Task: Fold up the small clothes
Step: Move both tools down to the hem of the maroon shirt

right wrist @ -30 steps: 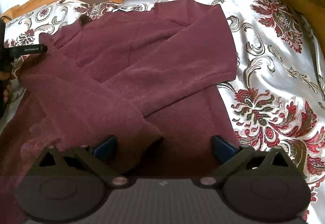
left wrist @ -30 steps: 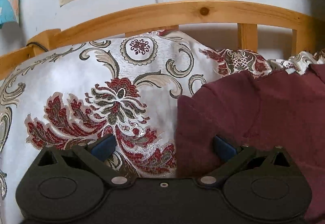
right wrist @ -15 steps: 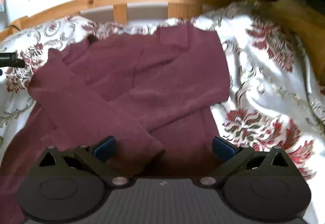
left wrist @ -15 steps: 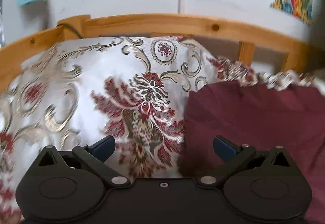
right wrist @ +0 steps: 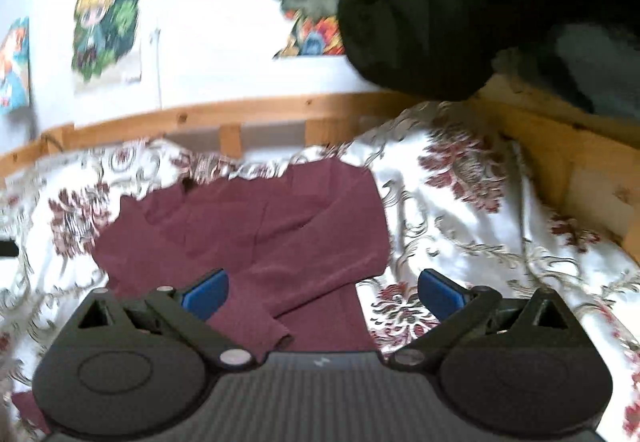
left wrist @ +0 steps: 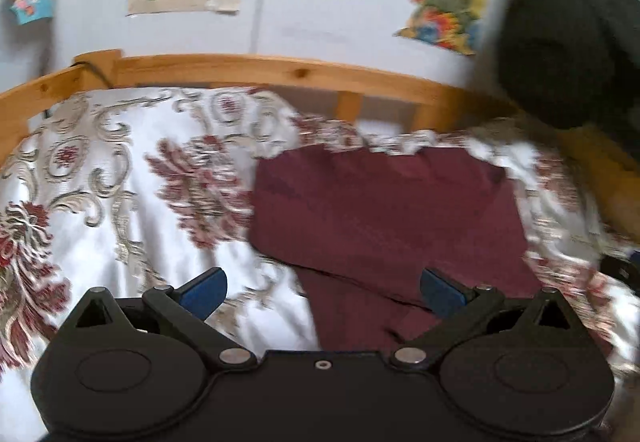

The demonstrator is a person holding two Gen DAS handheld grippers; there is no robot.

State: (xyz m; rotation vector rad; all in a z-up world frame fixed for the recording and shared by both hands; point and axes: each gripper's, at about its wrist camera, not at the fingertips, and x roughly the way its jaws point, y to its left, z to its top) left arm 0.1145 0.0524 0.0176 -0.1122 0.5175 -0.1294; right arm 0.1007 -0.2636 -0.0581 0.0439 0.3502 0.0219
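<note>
- Left wrist view: the left gripper (left wrist: pixel 322 288), black with blue-padded fingers, is spread wide and grasps nothing. The soft maroon knit sweater (left wrist: pixel 384 209) lies flat at 1 o'clock on the glossy white bedspread with red floral embroidery (left wrist: pixel 100 201); the curved pale wooden bed rail (left wrist: pixel 248 69) runs behind at 12.
- Right wrist view: the right gripper (right wrist: pixel 322 288) is likewise released and empty. The sweater (right wrist: pixel 280 238), sleeves crossed over its body, lies at 11 o'clock; a dark rolled fabric bundle (right wrist: pixel 420 9) hangs at 1.
</note>
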